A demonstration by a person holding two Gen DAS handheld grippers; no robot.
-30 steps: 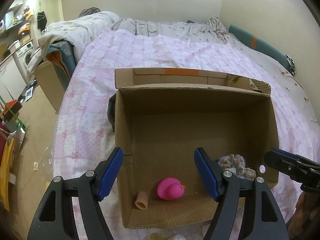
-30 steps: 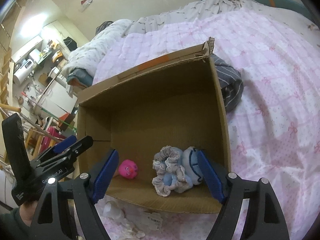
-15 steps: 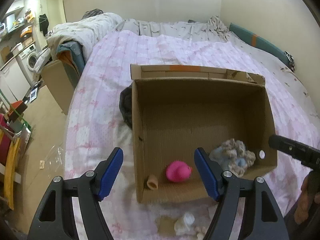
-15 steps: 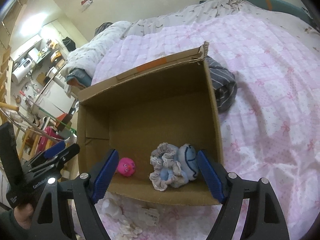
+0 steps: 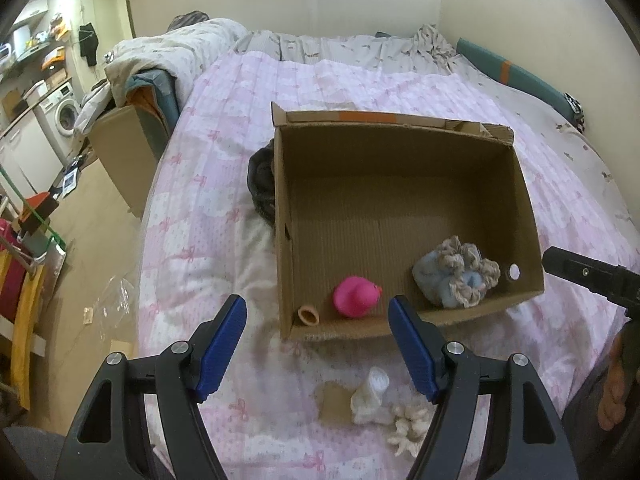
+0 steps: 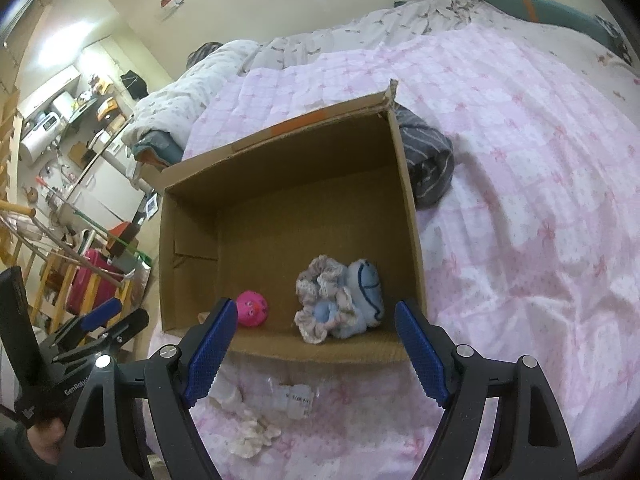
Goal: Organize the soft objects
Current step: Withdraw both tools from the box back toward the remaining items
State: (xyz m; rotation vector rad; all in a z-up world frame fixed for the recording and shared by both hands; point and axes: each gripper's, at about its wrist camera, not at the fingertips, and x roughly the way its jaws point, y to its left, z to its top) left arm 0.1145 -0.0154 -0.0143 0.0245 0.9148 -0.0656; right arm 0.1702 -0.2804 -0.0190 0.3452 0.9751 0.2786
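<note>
Cream knit and white fabric mark the two soft pieces not yet put away: a small white sock-like roll (image 5: pixel 370 394) and a cream ruffled scrunchie (image 5: pixel 408 424) lie on the pink bedspread (image 5: pixel 208 184) just in front of the cardboard box (image 5: pixel 280 216), beside a scrap of card (image 5: pixel 334 402). Inside the box, against its near wall, sit a pink duck toy (image 5: pixel 355 297), a tan tube (image 5: pixel 308 316) and a blue-and-grey scrunchie bundle (image 5: pixel 456 276). Both pieces outside look light, limp and easily squashed; pinching the bulk of each should hold better than a loose edge. The left gripper (image 5: pixel 318 322) and right gripper (image 6: pixel 314 328) hover with fingers spread wide, holding nothing.
</note>
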